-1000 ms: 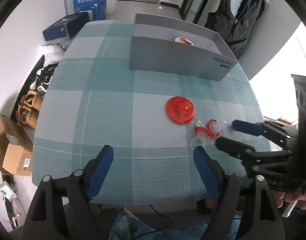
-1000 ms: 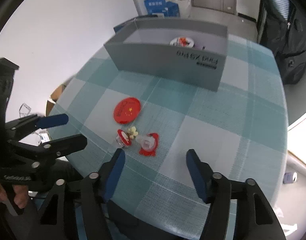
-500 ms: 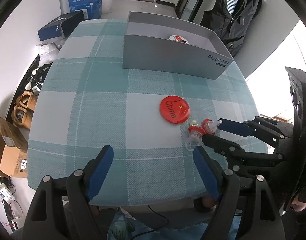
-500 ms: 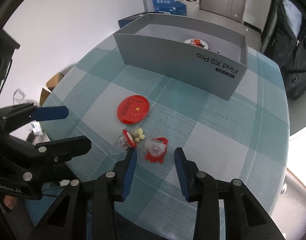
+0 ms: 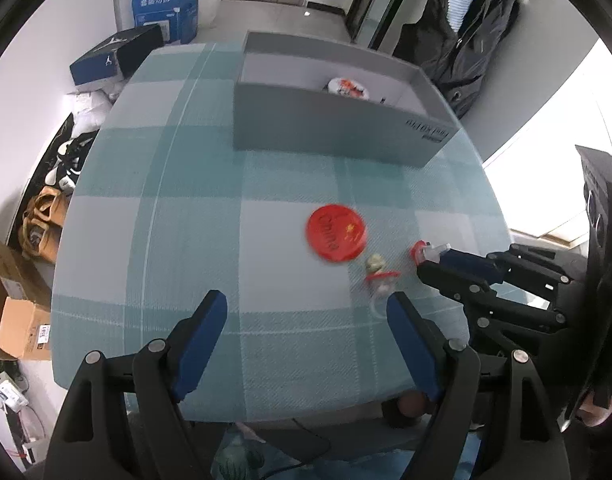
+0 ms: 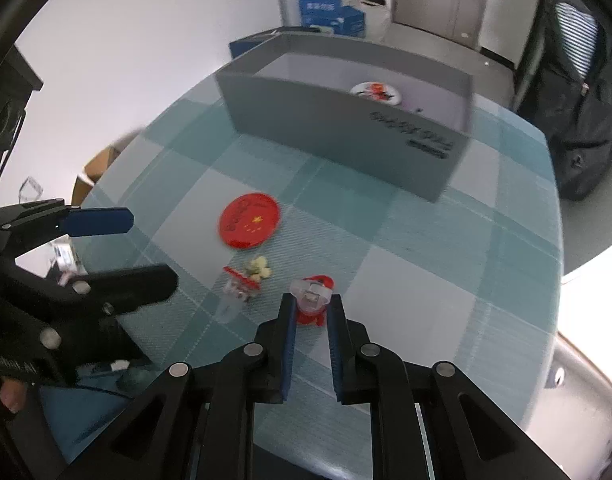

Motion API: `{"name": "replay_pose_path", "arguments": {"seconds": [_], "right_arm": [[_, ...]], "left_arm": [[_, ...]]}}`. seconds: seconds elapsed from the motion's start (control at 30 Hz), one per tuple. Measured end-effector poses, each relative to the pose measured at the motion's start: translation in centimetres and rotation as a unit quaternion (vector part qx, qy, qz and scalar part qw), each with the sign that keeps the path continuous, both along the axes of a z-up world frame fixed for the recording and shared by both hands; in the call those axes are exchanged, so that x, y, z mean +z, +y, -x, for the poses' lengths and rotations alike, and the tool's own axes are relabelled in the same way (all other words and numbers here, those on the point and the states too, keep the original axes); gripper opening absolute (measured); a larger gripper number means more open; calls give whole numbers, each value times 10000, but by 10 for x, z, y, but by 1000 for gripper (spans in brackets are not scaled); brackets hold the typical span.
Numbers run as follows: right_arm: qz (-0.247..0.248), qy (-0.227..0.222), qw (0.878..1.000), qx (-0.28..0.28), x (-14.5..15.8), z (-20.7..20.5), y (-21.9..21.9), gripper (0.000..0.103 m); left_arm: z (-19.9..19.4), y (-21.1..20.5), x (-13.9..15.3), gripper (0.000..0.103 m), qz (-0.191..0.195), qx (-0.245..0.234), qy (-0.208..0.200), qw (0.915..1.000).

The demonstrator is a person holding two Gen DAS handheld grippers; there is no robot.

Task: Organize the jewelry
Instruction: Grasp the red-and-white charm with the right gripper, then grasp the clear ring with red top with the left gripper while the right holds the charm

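My right gripper [image 6: 310, 306] has just been closing and is now gripping the small red and clear trinket [image 6: 311, 297] on the checked table [image 6: 425, 280]. My left gripper [image 5: 306, 320] is hanging wide open with nothing in it, over the table, near the red round badge [image 5: 336, 233]. The grey box [image 6: 345, 132] is standing behind.
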State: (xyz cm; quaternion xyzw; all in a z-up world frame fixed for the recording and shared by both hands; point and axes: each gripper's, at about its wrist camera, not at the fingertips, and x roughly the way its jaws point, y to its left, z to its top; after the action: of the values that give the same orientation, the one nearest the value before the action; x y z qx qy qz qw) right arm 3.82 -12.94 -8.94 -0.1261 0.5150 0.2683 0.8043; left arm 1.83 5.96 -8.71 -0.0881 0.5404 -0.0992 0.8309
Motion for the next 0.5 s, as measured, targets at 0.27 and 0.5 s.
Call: {"name": "replay_pose_path", "arguments": {"seconds": [0.27,0.5], "right_arm": [[-153,-108,9988,-444,10,-5,-29,14],[-327,-71,9960,-823,16,-11,-50,14]], "left_arm": [[2,-18,-6,79,193,-298,96,9993],[-2,-46,-8,78,-284,-597,3,9978]]}}
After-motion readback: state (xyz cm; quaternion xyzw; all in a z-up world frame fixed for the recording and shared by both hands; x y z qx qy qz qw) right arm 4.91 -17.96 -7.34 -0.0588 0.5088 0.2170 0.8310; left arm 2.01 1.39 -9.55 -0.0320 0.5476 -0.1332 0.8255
